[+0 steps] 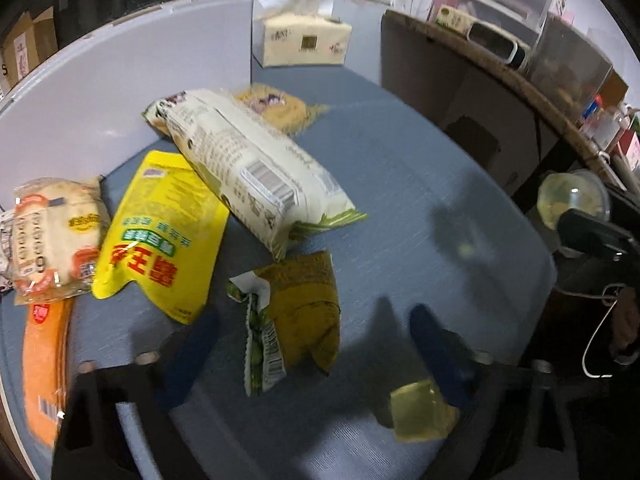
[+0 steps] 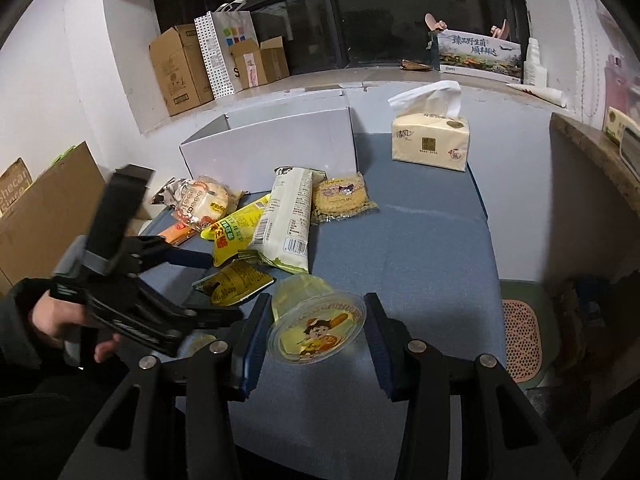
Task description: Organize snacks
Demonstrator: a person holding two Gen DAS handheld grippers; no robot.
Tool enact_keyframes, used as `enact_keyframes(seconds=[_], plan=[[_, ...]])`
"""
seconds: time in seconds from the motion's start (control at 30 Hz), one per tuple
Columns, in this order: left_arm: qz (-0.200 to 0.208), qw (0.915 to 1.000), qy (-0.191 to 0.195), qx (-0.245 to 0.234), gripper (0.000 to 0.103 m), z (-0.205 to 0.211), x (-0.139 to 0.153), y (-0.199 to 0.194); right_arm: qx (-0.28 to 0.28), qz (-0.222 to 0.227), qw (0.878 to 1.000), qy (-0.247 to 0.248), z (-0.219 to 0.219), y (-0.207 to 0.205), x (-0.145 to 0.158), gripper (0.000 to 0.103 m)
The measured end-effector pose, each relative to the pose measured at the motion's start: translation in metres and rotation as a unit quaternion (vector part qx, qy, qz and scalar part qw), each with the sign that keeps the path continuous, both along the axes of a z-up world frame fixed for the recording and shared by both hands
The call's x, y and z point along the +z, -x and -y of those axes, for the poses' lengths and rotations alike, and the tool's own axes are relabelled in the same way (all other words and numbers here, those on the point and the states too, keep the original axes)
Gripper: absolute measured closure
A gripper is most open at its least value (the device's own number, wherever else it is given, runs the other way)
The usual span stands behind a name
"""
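Note:
A green and yellow snack packet (image 1: 296, 316) lies on the blue mat (image 1: 400, 208) between the blue fingers of my left gripper (image 1: 312, 348), which stands open around it without touching. The same packet (image 2: 236, 284) shows under the left gripper (image 2: 218, 286) in the right wrist view. My right gripper (image 2: 316, 340) is shut on a yellow jelly cup (image 2: 316, 320) with a cartoon lid, held above the mat. The jelly cup (image 1: 568, 200) also appears at the right edge of the left wrist view. A small yellow packet (image 1: 420, 412) lies by the left gripper's right finger.
A heap of snacks lies behind: a long white bag (image 1: 260, 164), a yellow pouch (image 1: 160, 232), a cracker pack (image 1: 52, 236), an orange pack (image 1: 44, 368) and a round biscuit pack (image 2: 340, 196). An open white box (image 2: 272, 144) and a tissue pack (image 2: 430, 142) stand further back.

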State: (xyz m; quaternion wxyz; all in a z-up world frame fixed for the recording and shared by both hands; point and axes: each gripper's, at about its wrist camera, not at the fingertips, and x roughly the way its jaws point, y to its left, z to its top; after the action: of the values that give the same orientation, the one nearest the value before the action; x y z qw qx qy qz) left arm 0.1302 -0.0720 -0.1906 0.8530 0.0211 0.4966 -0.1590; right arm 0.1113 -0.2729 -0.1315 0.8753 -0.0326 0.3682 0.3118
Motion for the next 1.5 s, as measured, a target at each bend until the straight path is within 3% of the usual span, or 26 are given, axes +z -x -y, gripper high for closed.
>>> enact_keyframes(seconds=[0.07,0.13,0.27,0.43,0.53,0.7,0.83,1.03,1.13,1.17,1.2,1.23,1.3,1.5], plan=[[0.018,0.9997,-0.014,0.0,0.06,0.0,0.003,0.001,0.001,-0.005,1.0,-0.003,0.0,0.0,-0.003,0.054],[0.015,0.9997,0.017,0.011,0.062,-0.01,0.006,0.002,0.004,-0.007,1.0,-0.003,-0.003,0.0,-0.005,0.054],[0.057,0.9975,0.038,0.018,0.062,-0.026,0.028,0.02,0.014,-0.007,1.0,-0.005,-0.008,0.002,-0.005,0.054],[0.135,0.9859,0.079,0.058,0.062,-0.066,0.08,0.047,0.031,-0.001,0.999,-0.026,-0.025,-0.005,0.005,0.054],[0.176,0.9777,0.081,0.082,0.062,-0.091,0.108,0.045,0.043,0.007,0.999,-0.029,-0.044,-0.017,0.017,0.054],[0.225,0.9636,0.085,0.117,0.062,-0.136,0.154,-0.002,0.058,0.03,0.997,-0.051,-0.088,-0.06,0.053,0.054],[0.243,0.9569,0.07,0.143,0.062,-0.163,0.177,-0.055,0.043,0.048,0.996,-0.06,-0.134,-0.123,0.087,0.054],[0.222,0.96,0.065,0.158,0.062,-0.187,0.18,-0.127,0.008,0.023,0.998,-0.052,-0.179,-0.222,0.104,0.054],[0.216,0.9595,0.044,0.175,0.05,-0.188,0.176,-0.143,-0.004,0.004,0.999,-0.046,-0.191,-0.255,0.098,0.053],[0.205,0.9607,0.039,0.183,0.022,-0.19,0.173,-0.15,-0.004,-0.001,0.999,-0.047,-0.193,-0.261,0.096,0.045],[0.195,0.9623,0.037,0.186,0.0,-0.193,0.169,-0.155,-0.008,-0.006,0.999,-0.048,-0.196,-0.269,0.093,0.03],[0.2,0.9613,0.036,0.186,0.0,-0.193,0.168,-0.154,-0.011,-0.005,0.999,-0.044,-0.197,-0.27,0.093,0.0],[0.207,0.9611,0.025,0.181,0.0,-0.193,0.165,-0.148,-0.025,0.011,0.999,-0.036,-0.196,-0.27,0.094,0.0],[0.211,0.9612,0.03,0.175,0.0,-0.193,0.168,-0.131,-0.025,-0.004,0.997,-0.068,-0.182,-0.259,0.097,0.0]])
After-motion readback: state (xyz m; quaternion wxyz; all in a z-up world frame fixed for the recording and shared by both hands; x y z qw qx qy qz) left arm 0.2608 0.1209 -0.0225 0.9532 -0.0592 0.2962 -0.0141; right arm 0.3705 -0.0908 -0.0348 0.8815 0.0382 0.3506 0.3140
